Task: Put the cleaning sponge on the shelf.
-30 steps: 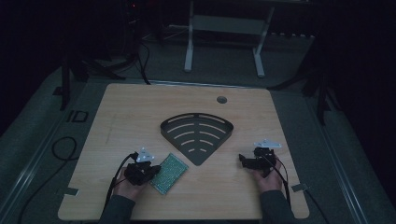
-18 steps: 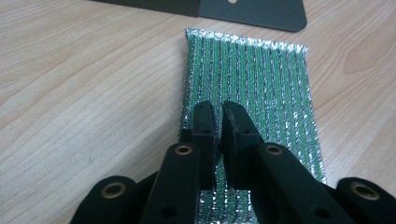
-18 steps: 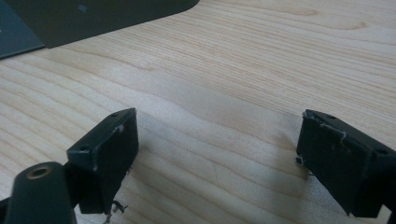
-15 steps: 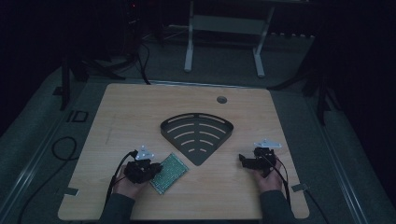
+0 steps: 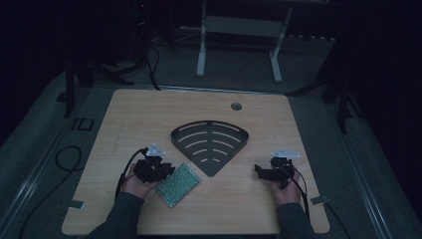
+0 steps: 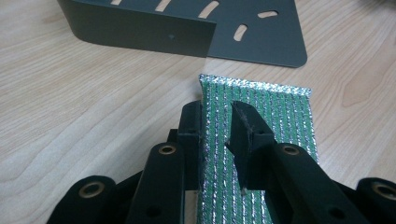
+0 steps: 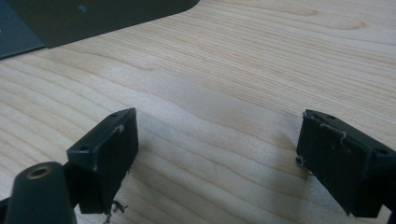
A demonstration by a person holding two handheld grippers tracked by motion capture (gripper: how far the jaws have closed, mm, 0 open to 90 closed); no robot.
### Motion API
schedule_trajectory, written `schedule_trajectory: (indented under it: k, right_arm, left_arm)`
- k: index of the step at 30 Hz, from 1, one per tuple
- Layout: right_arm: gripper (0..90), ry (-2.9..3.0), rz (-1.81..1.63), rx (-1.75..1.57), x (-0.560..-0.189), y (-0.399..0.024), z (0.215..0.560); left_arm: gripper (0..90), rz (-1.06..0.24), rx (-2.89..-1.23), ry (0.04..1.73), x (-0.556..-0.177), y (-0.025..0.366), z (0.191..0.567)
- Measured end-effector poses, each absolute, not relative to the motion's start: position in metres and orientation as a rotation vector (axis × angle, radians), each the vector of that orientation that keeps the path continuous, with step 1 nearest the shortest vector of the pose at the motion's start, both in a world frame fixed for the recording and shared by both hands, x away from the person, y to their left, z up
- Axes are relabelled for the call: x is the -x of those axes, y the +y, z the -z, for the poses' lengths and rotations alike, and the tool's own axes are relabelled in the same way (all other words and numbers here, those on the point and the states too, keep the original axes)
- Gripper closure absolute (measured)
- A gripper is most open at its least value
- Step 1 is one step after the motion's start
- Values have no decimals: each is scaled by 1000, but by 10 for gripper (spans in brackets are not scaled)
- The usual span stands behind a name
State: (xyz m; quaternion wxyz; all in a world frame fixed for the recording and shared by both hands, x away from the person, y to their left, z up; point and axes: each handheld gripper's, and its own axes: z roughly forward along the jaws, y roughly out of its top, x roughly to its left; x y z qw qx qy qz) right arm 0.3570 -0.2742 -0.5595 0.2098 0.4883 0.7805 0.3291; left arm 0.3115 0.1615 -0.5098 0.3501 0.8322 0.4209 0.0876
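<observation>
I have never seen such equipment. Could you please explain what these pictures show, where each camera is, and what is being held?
A person sits at a wooden table and holds a hand-operated tool in each hand: the left gripper and the right gripper. One picture is taken from a camera above the table. The two other pictures come from small cameras mounted on the grippers, looking along their black jaws.

On the table lie a dark fan-shaped metal tray with slots and a green scouring pad with silver stripes. The left gripper's jaws have just been opening; the pad lies between them, and they appear no longer to squeeze it. The right gripper is open and holds nothing.
</observation>
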Motion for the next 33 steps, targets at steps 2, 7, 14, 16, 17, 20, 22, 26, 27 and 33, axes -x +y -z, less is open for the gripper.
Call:
schedule_trajectory:
  k: [2, 7, 14, 16, 17, 20, 22, 26, 27, 33]
  right_arm:
    - [122, 2171, -915, -1358, -357, -274, 559]
    - [122, 2171, -915, -1358, -357, -274, 560]
    - [122, 2171, -915, -1357, -357, -274, 560]
    - [122, 2171, -915, -1358, -357, -274, 560]
    - [122, 2171, -915, -1358, -357, -274, 559]
    - [122, 2171, -915, -1358, -357, -274, 560]
    - [122, 2170, -915, -1358, -357, -274, 560]
    - [122, 2171, -915, -1357, -357, -274, 560]
    - [122, 2171, -915, -1357, -357, -274, 560]
    - [122, 2170, -915, -1358, -357, -274, 560]
  left_arm:
    - [745, -206, -2163, 1095, -315, 161, 511]
    - [746, -174, -2201, 1098, -322, 159, 514]
    - [746, -135, -2236, 1106, -327, 159, 519]
    - [746, -125, -2236, 1106, -328, 160, 519]
    - [745, -118, -2235, 1106, -328, 160, 519]
    - [742, -105, -2250, 1097, -328, 160, 520]
    - [742, -96, -2256, 1102, -329, 160, 521]
    - [743, -84, -2267, 1112, -330, 159, 525]
    - [743, -80, -2267, 1117, -331, 159, 525]
    - [741, -47, -2262, 1131, -334, 161, 527]
